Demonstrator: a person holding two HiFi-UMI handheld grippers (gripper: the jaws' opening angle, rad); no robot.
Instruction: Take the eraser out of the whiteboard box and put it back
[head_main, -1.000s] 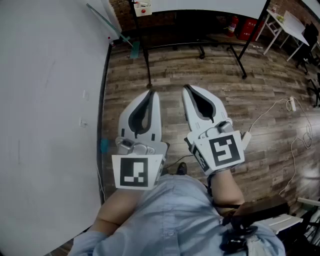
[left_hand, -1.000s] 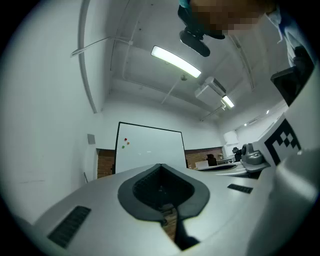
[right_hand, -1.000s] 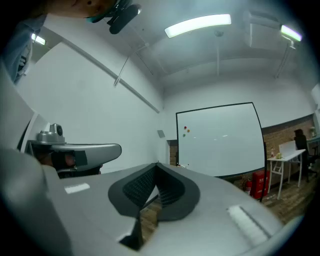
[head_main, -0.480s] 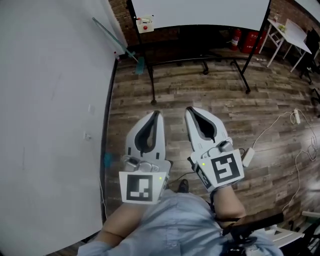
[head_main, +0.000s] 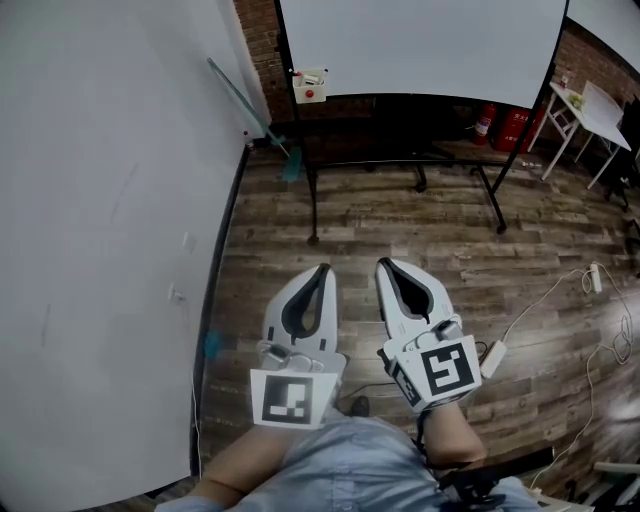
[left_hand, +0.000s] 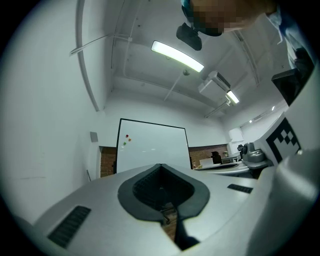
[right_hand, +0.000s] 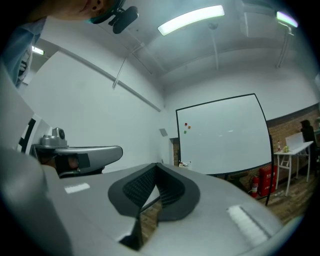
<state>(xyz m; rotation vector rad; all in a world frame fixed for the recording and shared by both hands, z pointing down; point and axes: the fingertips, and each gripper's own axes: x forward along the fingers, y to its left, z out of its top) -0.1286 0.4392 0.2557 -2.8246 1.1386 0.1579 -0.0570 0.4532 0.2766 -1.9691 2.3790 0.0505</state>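
In the head view, the left tongs (head_main: 322, 269) and the right tongs (head_main: 384, 264) are hovering side by side over the wooden floor (head_main: 450, 230). Both are pointing toward the whiteboard (head_main: 420, 45). A small white box (head_main: 310, 85) is hanging at the whiteboard's lower left corner, well apart from both tongs (something red is showing on it, but the eraser cannot be made out).

In the left gripper view, the tongs are clenched, with the tips meeting and nothing between the dark pads. Two small magnets (left_hand: 127, 137) are sitting near the whiteboard's upper left corner.

In the right gripper view, those tongs are likewise clenched and empty. The box is showing just past their tips, and a red fire extinguisher (right_hand: 262, 181) is standing below the whiteboard's right end.
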